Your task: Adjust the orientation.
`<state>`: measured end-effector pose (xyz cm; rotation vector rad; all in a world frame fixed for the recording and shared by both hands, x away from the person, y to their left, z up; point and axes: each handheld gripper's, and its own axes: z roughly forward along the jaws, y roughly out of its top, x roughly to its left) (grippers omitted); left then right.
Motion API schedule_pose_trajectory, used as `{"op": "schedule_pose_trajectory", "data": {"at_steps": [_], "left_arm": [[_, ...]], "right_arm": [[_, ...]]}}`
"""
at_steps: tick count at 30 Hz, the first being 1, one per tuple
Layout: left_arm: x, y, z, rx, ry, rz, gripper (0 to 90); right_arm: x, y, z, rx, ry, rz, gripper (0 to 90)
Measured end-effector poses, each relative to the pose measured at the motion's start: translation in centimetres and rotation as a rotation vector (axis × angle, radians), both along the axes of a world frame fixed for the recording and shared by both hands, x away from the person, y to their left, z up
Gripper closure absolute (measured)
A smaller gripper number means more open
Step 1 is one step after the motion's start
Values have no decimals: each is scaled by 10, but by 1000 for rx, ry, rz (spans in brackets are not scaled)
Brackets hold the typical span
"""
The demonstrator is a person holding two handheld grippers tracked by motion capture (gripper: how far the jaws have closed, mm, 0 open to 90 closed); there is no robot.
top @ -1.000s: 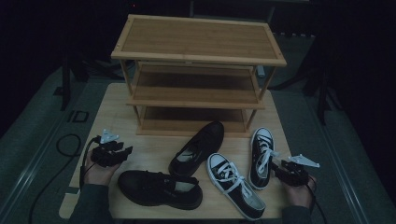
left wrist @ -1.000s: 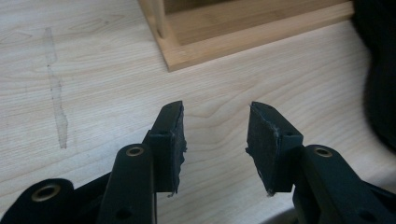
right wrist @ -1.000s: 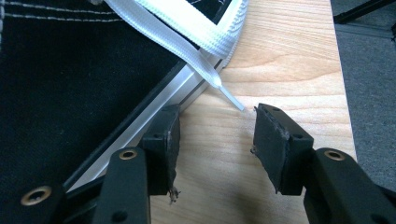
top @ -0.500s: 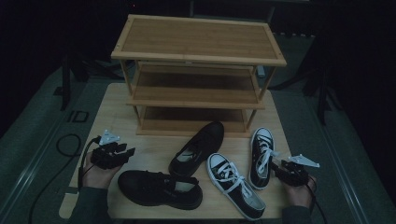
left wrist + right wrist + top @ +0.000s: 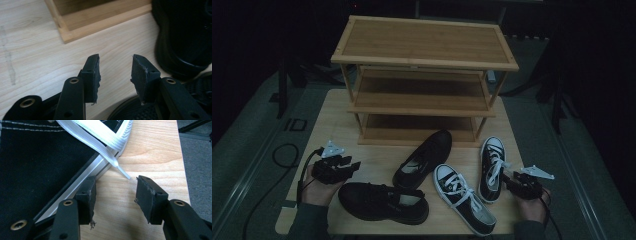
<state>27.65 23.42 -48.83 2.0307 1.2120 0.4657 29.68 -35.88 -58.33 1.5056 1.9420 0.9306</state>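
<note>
Dark room all around, with a light wooden surface (image 5: 337, 125) in the middle taking up most of the high view. Biggest thing on it is the three-tier bamboo shoe rack (image 5: 424, 50) at 12 o'clock, all three shelves bare, so I'd guess the shoes are lined up in front waiting to go on it.

Four shoes total, two pairs. One black leather strap shoe (image 5: 384, 201) lies sideways at 7 o'clock, its mate, the black leather shoe (image 5: 424, 157), sits angled toward the rack near the centre. One black canvas sneaker with white laces (image 5: 464, 199) is at 5 o'clock, the second black canvas sneaker (image 5: 491, 167) just beside it at 4 o'clock, toe pointing at the rack.

Two claws. Left claw (image 5: 115, 75) hovers at 8 o'clock just beside the strap shoe's heel, jaws moderately wide with nothing between them, looks poised to grab that shoe. Right claw (image 5: 115, 195) sits at 4 o'clock by the second sneaker's sole edge, jaws also apart and empty, a white lace tip (image 5: 123, 172) dangling just ahead of it.
</note>
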Motion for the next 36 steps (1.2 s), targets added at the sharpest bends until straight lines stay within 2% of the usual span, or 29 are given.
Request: {"op": "schedule_pose_trajectory", "data": {"at_steps": [10,36], "left_arm": [[-8,-8,4,5,-9,-35,582],[-23,-25,8,9,2,-109,573]], "right_arm": [[0,0,0,-1,-1,1,500],[0,0,0,-2,-1,1,498]]}}
